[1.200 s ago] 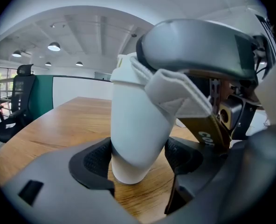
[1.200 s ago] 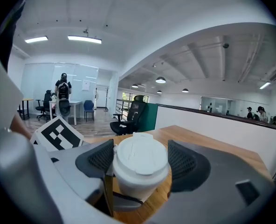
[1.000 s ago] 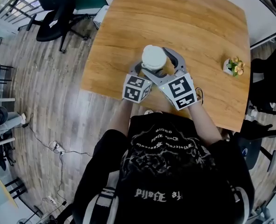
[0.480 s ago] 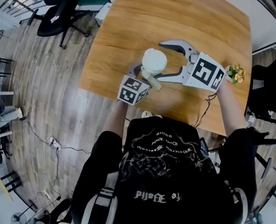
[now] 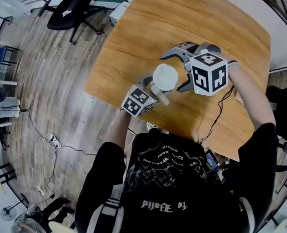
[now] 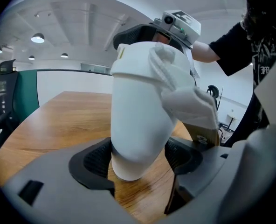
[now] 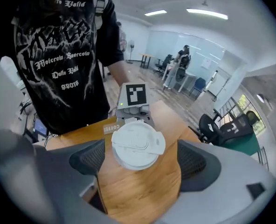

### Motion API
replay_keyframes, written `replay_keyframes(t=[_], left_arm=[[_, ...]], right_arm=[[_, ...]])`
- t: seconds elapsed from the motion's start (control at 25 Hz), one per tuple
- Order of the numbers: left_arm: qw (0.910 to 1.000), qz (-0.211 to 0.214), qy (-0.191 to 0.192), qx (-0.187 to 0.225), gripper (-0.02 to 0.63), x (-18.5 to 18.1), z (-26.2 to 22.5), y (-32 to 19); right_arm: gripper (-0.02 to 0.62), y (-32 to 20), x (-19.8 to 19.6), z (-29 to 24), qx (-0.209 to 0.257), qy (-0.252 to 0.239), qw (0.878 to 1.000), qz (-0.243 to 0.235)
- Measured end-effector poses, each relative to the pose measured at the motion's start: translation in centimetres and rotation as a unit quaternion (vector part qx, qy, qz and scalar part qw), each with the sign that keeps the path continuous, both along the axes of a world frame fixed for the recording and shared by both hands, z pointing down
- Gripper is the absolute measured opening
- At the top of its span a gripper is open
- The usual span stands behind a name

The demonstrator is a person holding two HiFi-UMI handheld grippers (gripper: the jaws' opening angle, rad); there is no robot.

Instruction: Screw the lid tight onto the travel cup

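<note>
A white plastic travel cup (image 6: 138, 125) stands near the middle of the head view, on a light wooden table (image 5: 192, 23), close to the table edge nearest the person. Its white round lid (image 7: 137, 143) sits on top of it. A white fabric strap (image 6: 184, 97) hangs down the cup's right side in the left gripper view and ends in a tan tag (image 6: 204, 134).

The left gripper (image 6: 139, 158) comes in from the lower left of the head view. It clamps the lower part of the cup, with its dark ribbed pads pressed against both sides.

The right gripper (image 7: 140, 158) reaches in from the right of the head view and points steeply down over the cup. Its jaws have just been opening and now stand wide apart. The lid lies between them, seen from above, with a clear gap to each pad. This gripper grips nothing.
</note>
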State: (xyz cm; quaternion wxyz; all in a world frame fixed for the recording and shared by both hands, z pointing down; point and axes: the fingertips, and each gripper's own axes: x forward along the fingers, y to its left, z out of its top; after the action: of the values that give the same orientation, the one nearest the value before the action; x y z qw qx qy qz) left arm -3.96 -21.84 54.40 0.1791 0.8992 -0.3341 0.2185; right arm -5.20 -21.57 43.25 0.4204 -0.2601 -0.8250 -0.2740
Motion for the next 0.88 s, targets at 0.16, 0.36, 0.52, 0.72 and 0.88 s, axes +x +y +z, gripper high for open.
replay_keyframes(t=[0.16,0.36,0.52,0.72,0.88], left_arm=[[0.9999,0.012,0.003,-0.008,0.383,0.3,0.0,0.5],[0.9999,0.013,0.005,-0.005,0.383,0.1,0.3,0.3],[1.0000,0.004,0.004,0.001,0.383,0.2,0.5,-0.1],[1.0000,-0.001,0.003,0.006,0.383,-0.2,1.2,0.0],[0.9999,-0.003,0.009,0.004,0.383,-0.3,1.1,0.0]], right_arm=[[0.489,0.6,0.0,1.0,0.039,0.053,0.994,-0.092],[0.477,0.6,0.0,2.3,0.118,0.107,0.967,-0.198],[0.426,1.5,-0.1,2.7,0.137,0.109,0.954,-0.244],[0.413,1.8,-0.6,3.3,0.132,0.117,0.956,-0.236],[0.411,1.8,-1.0,3.0,0.112,0.125,0.966,-0.195]])
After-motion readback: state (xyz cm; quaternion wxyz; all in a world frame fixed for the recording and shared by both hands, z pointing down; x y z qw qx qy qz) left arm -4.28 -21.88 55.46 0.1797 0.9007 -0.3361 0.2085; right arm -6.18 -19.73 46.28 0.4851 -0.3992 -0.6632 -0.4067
